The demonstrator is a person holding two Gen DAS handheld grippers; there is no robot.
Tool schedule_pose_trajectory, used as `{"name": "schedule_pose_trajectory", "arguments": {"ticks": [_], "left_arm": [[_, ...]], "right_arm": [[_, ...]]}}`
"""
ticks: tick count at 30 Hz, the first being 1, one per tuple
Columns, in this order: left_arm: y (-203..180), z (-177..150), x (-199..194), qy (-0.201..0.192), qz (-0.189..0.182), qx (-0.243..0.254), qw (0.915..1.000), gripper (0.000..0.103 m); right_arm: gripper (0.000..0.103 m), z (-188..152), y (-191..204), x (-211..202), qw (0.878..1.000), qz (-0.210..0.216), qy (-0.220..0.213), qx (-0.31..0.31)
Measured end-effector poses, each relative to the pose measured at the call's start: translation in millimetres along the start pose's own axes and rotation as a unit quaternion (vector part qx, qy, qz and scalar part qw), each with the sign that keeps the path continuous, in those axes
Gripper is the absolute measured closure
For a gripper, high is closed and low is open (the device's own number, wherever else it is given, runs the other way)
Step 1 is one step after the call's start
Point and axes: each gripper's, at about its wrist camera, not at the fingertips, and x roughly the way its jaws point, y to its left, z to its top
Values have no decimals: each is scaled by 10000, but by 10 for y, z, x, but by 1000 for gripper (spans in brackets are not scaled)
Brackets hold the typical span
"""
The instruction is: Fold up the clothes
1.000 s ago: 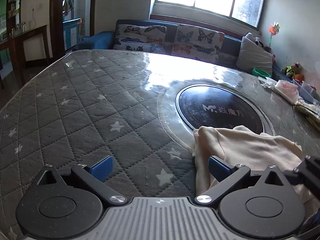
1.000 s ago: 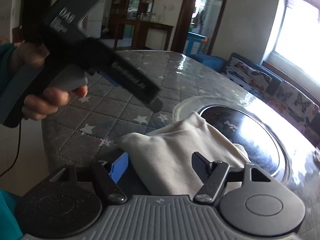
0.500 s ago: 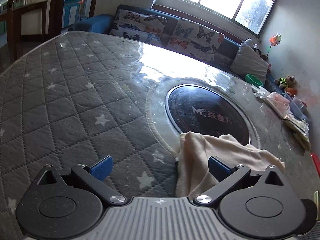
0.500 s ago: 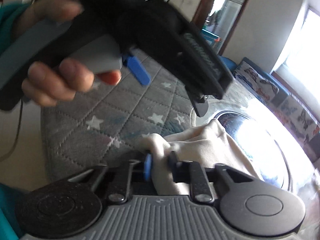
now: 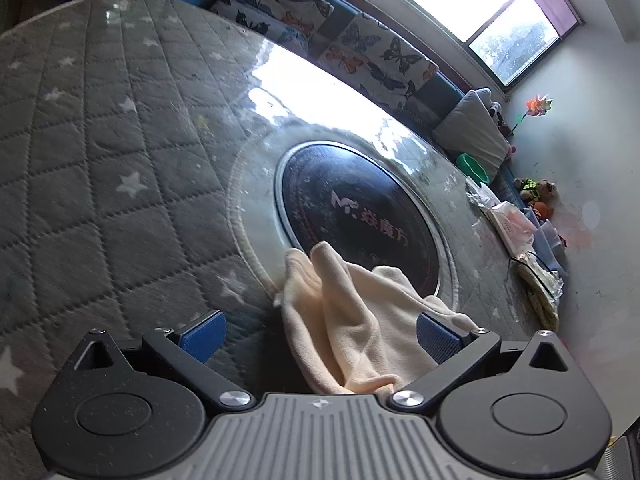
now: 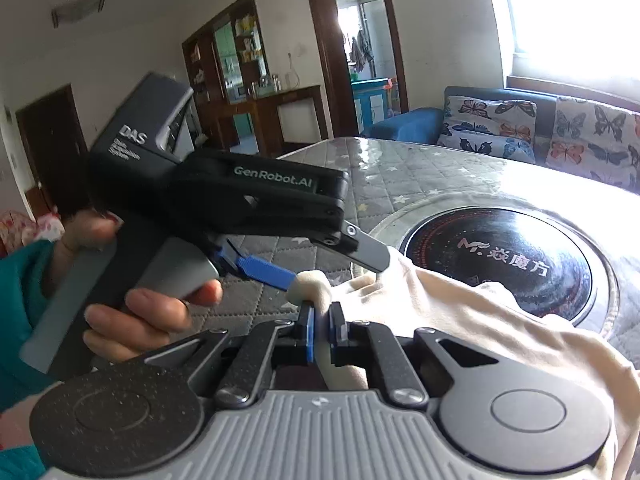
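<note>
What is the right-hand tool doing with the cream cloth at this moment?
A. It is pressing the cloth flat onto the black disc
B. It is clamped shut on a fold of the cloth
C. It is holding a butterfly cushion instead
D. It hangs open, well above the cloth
B: in the right wrist view the right tool has its blue pads pinched on a fold of the cream cloth, which rises between them.
</note>
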Motion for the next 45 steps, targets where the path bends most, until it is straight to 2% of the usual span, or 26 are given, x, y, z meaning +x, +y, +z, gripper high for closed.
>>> {"name": "schedule_pose_trajectory", "arguments": {"ticks": [4,7,10,12,14,15,17,22,24,27,31,37,41,43,45], "left_arm": [[-45,0,142,245,-173,-135,9995,3],[-60,-17,250,428,-321,-196,9984,14],[-74,-35,310,505,-457,-200,9975,29],[-66,-49,336,559,-506,-176,9970,48],[-35,-58,360,593,-523,-177,9967,61],[-19,-60,363,584,-529,-189,9967,67],[11,-64,371,564,-553,-184,9967,70],[15,-89,352,501,-578,-32,9971,71],[8,-91,352,463,-575,17,9973,71],[-6,-97,346,414,-562,112,9975,71],[-34,-108,335,368,-512,277,9976,71],[-90,-122,325,318,-407,477,9975,71],[-110,-127,330,305,-359,581,9972,71],[-140,-132,338,288,-307,673,9968,71],[-182,-136,346,278,-231,790,9962,71]], "right_arm": [[97,-3,-103,-46,9996,68,-146,211],[97,-14,-132,-61,9993,119,-217,285],[97,-36,-156,-85,9992,183,-240,275],[97,-64,-175,-40,9991,264,-202,257],[96,-83,-188,-34,9989,327,-183,275],[95,-94,-196,-40,9987,350,-189,303],[90,-113,-218,-75,9987,339,-206,332],[81,-170,-334,-254,9990,-6,-270,348],[70,-237,-481,-400,9975,-506,-286,411],[69,-354,-791,-533,9899,-1172,-233,764],[64,-494,-1213,-666,9727,-1895,-287,1309],[63,-590,-1596,-627,9594,-2167,-271,1784],[64,-678,-1721,-540,9544,-2103,-246,2102],[75,-666,-1695,-509,9567,-2022,-228,2082],[91,-659,-1647,-483,9587,-1951,-195,2060]]}}
